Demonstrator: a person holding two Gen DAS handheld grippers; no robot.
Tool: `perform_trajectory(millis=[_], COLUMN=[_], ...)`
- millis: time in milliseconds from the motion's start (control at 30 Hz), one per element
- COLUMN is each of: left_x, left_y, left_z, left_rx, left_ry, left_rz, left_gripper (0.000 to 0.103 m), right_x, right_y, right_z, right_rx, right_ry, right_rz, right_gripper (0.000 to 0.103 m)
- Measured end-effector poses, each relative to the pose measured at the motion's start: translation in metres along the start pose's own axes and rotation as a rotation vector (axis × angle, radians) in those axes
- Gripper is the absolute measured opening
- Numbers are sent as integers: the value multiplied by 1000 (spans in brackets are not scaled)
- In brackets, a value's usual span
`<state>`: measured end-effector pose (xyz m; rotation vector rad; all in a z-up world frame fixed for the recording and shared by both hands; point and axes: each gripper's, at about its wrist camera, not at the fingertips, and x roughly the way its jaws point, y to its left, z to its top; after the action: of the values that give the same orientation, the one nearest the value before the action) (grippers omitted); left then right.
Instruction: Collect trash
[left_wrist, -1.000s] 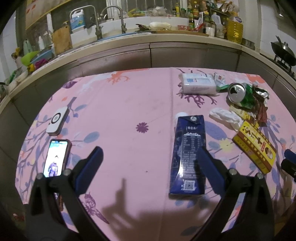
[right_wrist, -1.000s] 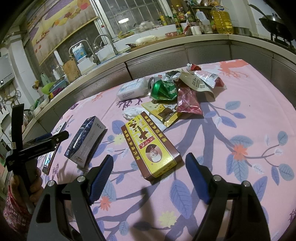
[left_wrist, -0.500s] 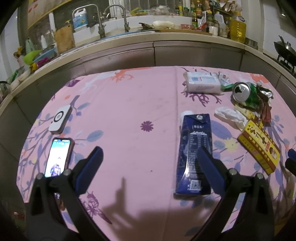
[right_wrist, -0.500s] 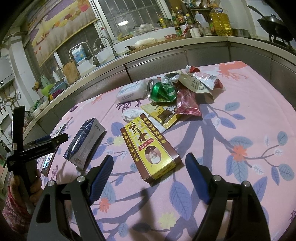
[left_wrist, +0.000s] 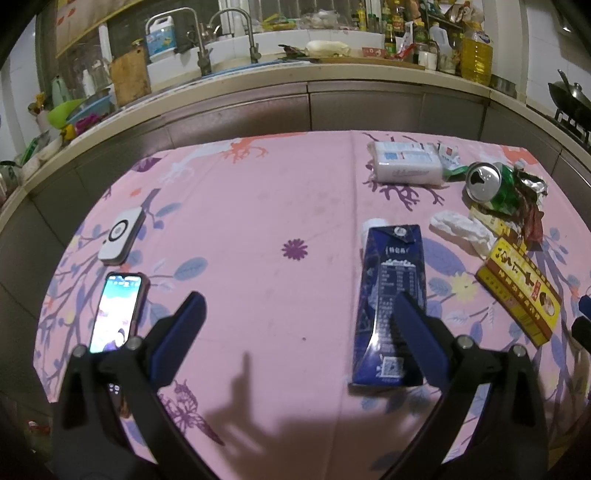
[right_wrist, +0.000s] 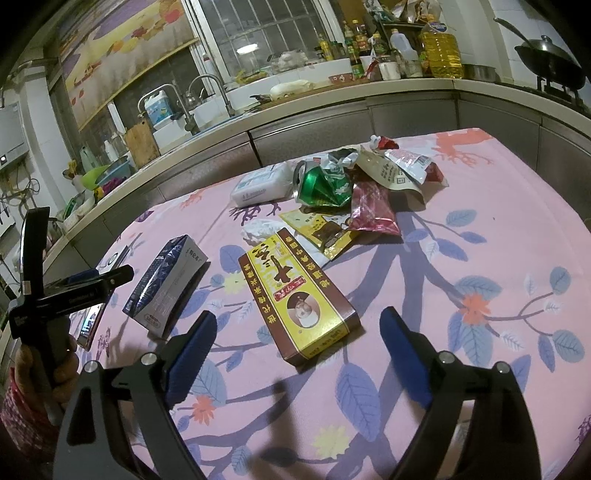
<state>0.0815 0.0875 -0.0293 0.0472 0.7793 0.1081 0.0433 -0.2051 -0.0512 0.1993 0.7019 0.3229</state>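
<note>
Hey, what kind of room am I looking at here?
Most likely a home kitchen: a sink with two faucets sits in the counter behind the table, a big bottle of cooking oil stands further along it, and a wok rests on a stove.

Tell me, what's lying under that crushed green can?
The crushed green can rests against a red foil wrapper and a yellow snack packet, on the pink tablecloth. Anything directly beneath it is hidden.
</note>
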Motion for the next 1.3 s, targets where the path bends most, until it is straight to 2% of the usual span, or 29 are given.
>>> perform_trajectory(millis=[333,567,900,1167,1200,1233,1267,1300], left_x=[0,12,7,40,43,46,46,45], left_y=[-3,-3,-27,-40,-41,-42,-42,-45], left_z=[-1,-2,8,-5,-7,-9,-10,-11], left_rx=[9,-11,37,85,91,95,98,107], left_ry=[7,44,18,122,133,144,148,151], left_rz=[-4,-10,-48,-41,-40,-56,-67,-82], left_gripper=[97,97,97,97,95,86,77,56], right_x=[0,4,24,48,52,56,60,64], right_y=[0,0,0,3,4,4,3,3], right_z=[0,0,3,4,3,3,3,3], right_rx=[-5,-33,-121,-194,-205,-209,-208,-206], right_ry=[1,7,28,63,71,92,111,127], right_rz=[-1,-13,-55,-77,-80,-79,-76,-73], right_gripper=[87,87,87,87,87,87,83,77])
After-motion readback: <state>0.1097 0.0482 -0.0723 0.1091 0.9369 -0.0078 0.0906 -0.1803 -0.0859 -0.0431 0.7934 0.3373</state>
